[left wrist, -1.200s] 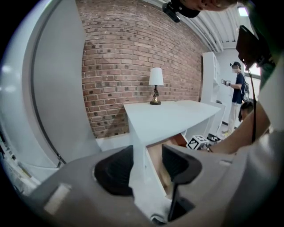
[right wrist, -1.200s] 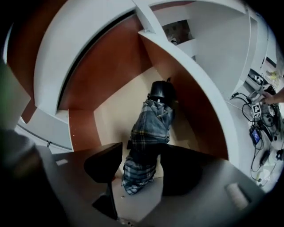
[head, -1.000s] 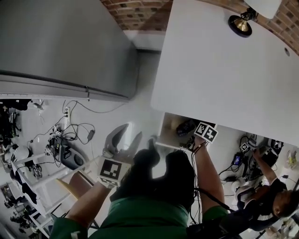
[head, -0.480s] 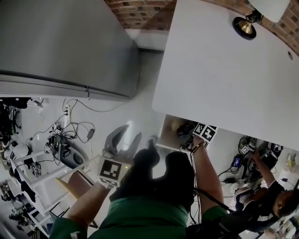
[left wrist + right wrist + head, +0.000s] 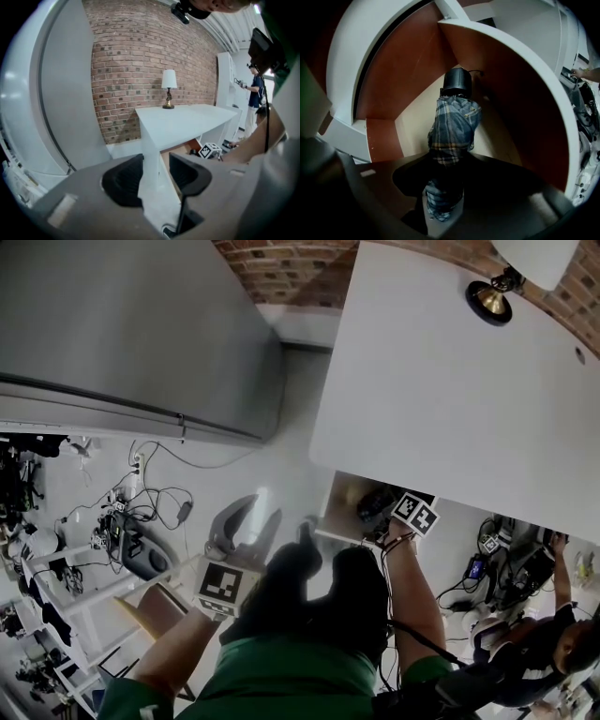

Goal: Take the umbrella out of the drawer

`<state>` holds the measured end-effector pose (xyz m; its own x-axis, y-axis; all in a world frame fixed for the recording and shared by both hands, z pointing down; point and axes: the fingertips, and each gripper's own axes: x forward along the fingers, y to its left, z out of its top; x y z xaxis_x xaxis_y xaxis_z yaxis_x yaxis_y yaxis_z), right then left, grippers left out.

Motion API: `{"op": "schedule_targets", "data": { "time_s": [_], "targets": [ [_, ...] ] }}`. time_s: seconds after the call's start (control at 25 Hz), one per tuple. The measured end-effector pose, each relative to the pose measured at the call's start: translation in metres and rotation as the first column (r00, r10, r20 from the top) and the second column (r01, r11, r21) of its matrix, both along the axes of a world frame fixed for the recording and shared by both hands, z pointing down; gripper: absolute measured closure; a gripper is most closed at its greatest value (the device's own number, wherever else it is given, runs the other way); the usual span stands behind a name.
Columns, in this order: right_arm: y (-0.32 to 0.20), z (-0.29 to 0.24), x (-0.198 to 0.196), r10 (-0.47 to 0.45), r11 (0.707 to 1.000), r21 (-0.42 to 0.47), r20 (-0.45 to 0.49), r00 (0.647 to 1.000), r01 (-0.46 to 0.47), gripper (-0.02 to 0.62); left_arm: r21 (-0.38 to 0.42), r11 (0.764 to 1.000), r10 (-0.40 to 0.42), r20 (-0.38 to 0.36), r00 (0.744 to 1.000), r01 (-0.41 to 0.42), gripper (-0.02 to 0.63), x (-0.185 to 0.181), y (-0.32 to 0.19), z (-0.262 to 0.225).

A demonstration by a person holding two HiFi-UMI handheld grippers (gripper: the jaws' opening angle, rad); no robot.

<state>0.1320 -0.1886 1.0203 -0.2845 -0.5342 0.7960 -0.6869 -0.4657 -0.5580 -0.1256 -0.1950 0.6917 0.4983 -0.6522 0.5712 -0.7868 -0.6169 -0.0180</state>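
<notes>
Umbrella (image 5: 452, 126) sits clamped in right claw (image 5: 443, 163) inside drawer (image 5: 513, 103); left claw (image 5: 154, 171) hangs open, empty.

your right gripper (image 5: 443, 190) is in deep shadow, and its jaw edges melt into the dark. the lower end of the umbrella (image 5: 453, 123) vanishes between them. in the head view the table (image 5: 450, 381) covers most of the drawer (image 5: 339, 495) and those jaws too. your head (image 5: 319, 592) blocks the inner side of both forearms.
</notes>
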Motion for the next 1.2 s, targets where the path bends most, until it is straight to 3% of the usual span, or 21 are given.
{"op": "schedule_targets", "data": {
  "time_s": [0.28,0.88,1.2],
  "targets": [
    [0.009,-0.052,-0.009,0.034,0.996,0.082,0.078,0.996,-0.040,0.411,0.000,1.000,0.011,-0.017,1.000,-0.011,0.434,0.001,0.006,-0.024],
    [0.086,-0.231,-0.005,0.115,0.973,0.183,0.158,0.981,-0.143,0.411,0.082,0.989,0.129,-0.093,0.987,-0.121,0.437,0.032,0.000,-0.147],
    [0.095,-0.343,0.017,0.180,0.921,0.315,0.183,0.967,-0.231,0.411,0.166,0.978,0.148,-0.143,0.979,-0.124,0.439,0.036,-0.007,-0.207]
  ]
}}
